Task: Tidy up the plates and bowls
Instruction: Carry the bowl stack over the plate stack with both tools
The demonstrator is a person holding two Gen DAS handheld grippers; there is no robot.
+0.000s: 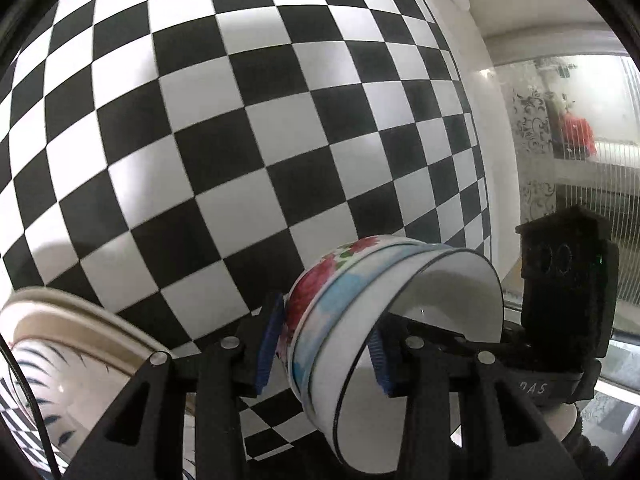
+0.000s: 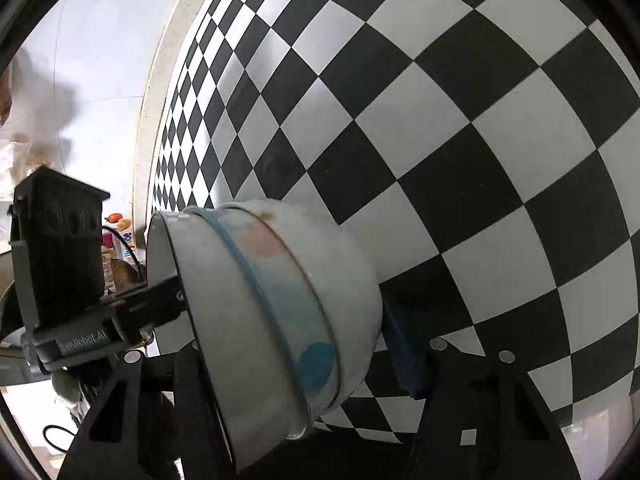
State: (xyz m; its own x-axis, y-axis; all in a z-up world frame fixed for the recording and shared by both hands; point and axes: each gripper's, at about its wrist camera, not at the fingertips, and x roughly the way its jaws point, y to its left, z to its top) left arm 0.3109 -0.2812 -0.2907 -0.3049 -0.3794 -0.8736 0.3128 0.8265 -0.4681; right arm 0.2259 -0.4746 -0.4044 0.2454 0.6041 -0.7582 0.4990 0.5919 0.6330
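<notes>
A white bowl with red flowers and a blue band lies tipped on its side above the checkered table, its mouth towards the right. My left gripper is shut on its wall, with one blue pad outside and the other inside. From the opposite side my right gripper grips the same bowl. Its right pad presses on the outer wall near the base. The bowl hides its other finger. A black finger of the right gripper reaches into the bowl's mouth.
A second dish with a beige rim and blue leaf marks sits at the lower left, close to my left gripper. The black-and-white checkered tablecloth fills both views. A glass door stands beyond the table's right edge. Pale floor lies past the far edge.
</notes>
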